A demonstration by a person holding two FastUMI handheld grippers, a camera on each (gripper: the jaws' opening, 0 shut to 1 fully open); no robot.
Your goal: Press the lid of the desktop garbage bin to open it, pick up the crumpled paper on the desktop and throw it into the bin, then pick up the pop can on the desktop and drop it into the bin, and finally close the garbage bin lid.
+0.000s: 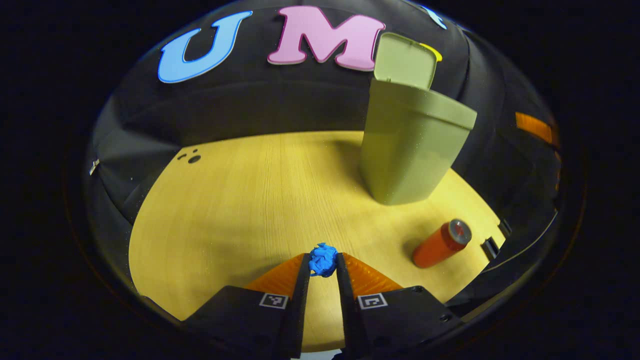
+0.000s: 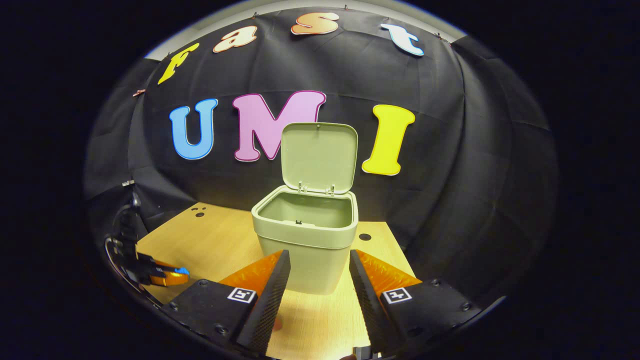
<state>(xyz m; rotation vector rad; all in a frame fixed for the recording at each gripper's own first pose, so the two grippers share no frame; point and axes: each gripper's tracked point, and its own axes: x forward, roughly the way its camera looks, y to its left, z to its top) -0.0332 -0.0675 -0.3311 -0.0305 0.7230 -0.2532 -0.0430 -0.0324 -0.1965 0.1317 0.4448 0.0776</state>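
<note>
In the left gripper view my left gripper (image 1: 323, 262) is shut on a crumpled blue paper ball (image 1: 323, 259), held just above the wooden table (image 1: 240, 200). The pale green bin (image 1: 412, 140) stands at the far right with its lid (image 1: 404, 60) tipped up and open. An orange pop can (image 1: 441, 243) lies on its side in front of the bin. In the right gripper view my right gripper (image 2: 318, 262) is open, with the open bin (image 2: 307, 235) straight ahead and its lid (image 2: 320, 157) upright. The left gripper (image 2: 170, 276) with the blue paper (image 2: 183, 271) shows at far left.
The table (image 2: 220, 240) has small round holes at its back left corner (image 1: 192, 158) and one beside the bin (image 2: 364, 236). The black cloth wall closes the back and sides. Bare tabletop lies left of the bin.
</note>
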